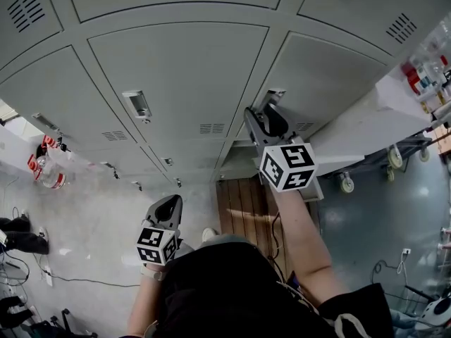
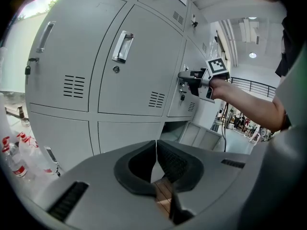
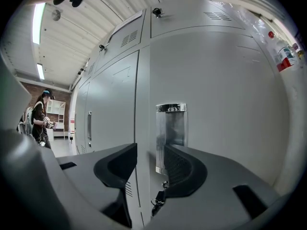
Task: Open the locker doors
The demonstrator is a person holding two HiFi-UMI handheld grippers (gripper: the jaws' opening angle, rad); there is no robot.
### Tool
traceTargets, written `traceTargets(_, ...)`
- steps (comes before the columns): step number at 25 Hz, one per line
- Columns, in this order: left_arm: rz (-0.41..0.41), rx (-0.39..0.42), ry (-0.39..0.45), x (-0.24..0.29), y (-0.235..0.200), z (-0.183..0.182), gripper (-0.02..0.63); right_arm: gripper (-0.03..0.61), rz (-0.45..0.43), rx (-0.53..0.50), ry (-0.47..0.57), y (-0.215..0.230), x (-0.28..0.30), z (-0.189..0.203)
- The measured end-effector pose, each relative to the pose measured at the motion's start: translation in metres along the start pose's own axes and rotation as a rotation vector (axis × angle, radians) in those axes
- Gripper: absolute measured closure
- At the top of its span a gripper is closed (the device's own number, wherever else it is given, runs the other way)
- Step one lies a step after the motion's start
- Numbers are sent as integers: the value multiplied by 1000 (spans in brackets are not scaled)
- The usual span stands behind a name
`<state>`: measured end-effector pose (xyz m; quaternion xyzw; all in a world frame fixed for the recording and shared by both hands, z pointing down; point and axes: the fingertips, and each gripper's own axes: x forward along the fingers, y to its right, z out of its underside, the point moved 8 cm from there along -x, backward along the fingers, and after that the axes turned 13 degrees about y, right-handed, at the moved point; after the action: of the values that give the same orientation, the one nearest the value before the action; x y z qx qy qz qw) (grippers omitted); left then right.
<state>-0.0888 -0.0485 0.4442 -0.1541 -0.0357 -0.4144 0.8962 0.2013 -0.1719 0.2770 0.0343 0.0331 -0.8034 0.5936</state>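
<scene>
A wall of grey locker doors (image 1: 176, 69) fills the head view, all the upper ones closed. My right gripper (image 1: 259, 120) is raised to the chrome recessed handle (image 1: 275, 94) of the right-hand door. In the right gripper view that handle (image 3: 171, 128) stands upright just beyond the jaws, in front of the right-hand one. The right gripper (image 3: 151, 159) is open with nothing pressed between its pads. My left gripper (image 1: 168, 208) hangs low and away from the doors. Its jaws are shut on nothing (image 2: 156, 145). The middle door's handle (image 2: 123, 46) is untouched.
Below the right door a lower compartment (image 2: 192, 133) stands open, with wooden slats (image 1: 246, 203) in front of it. A white wheeled cart (image 1: 366, 129) is close on the right. Plastic bottles (image 1: 48, 166) lie on the floor at the left. A person (image 3: 39, 119) stands far off.
</scene>
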Motion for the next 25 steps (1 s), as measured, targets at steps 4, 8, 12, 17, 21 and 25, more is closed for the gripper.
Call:
traceTargets(4,33,2,-13,-1,-3,-1,594,394,37,-4,-9,-3,-10,-1)
traceTargets(8,84,10,-22,0,-9,-3,594,416,91,-11,-14,-9,-22,-3)
traceTargets(12,145,12,-47,1,-17,-2,594,431,163,-15,-21,-15,-37,-4)
traceTargets(17,241,24,-78,3,-23,-5,594,442,246,-17,-32,-22,-58,-6)
traceTargets(21,318,39,-92,4,-26,-8,594,433,310,-17,-35,-28,-74,-7)
traceTargets(25,378,51,-109,3,-31,-11,594,422,380,-18,-33,-32,-90,-8)
